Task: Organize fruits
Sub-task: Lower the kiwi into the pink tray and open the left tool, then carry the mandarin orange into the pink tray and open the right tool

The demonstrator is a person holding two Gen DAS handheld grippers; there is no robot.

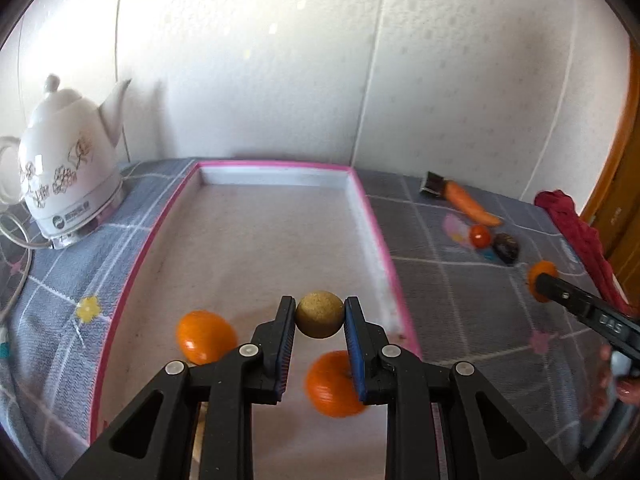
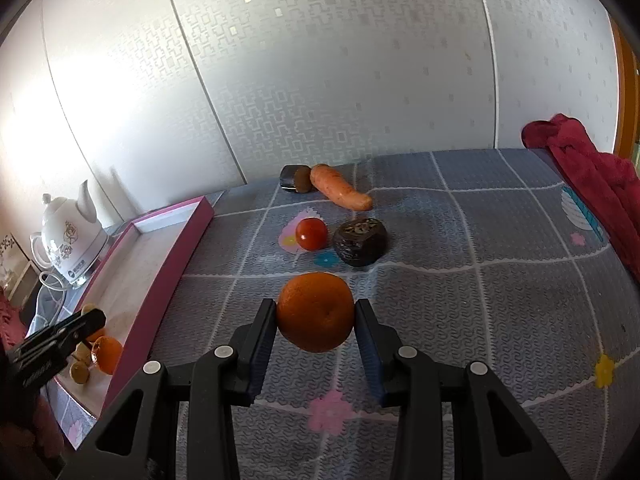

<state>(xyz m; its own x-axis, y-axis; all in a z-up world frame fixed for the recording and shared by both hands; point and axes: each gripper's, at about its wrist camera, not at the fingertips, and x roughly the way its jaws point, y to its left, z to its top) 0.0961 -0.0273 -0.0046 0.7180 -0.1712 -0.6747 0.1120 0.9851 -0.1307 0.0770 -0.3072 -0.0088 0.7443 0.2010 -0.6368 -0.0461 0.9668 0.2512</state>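
My left gripper (image 1: 320, 316) is shut on a small tan round fruit (image 1: 319, 314) and holds it above the pink-rimmed tray (image 1: 276, 168). Two oranges lie in the tray below, one at the left (image 1: 205, 336) and one under the fingers (image 1: 332, 384). My right gripper (image 2: 316, 316) is shut on an orange (image 2: 315, 311) above the grey checked cloth (image 2: 480, 312). On the cloth beyond lie a tomato (image 2: 311, 233), a dark wrinkled fruit (image 2: 361, 241), a carrot (image 2: 340, 187) and a small brown fruit (image 2: 303, 179). The right gripper also shows in the left wrist view (image 1: 548, 280).
A white teapot (image 1: 66, 168) on its base with a cord stands left of the tray. A red cloth (image 2: 592, 188) lies at the table's right edge. A dark small object (image 2: 289, 178) sits behind the carrot. A wall backs the table.
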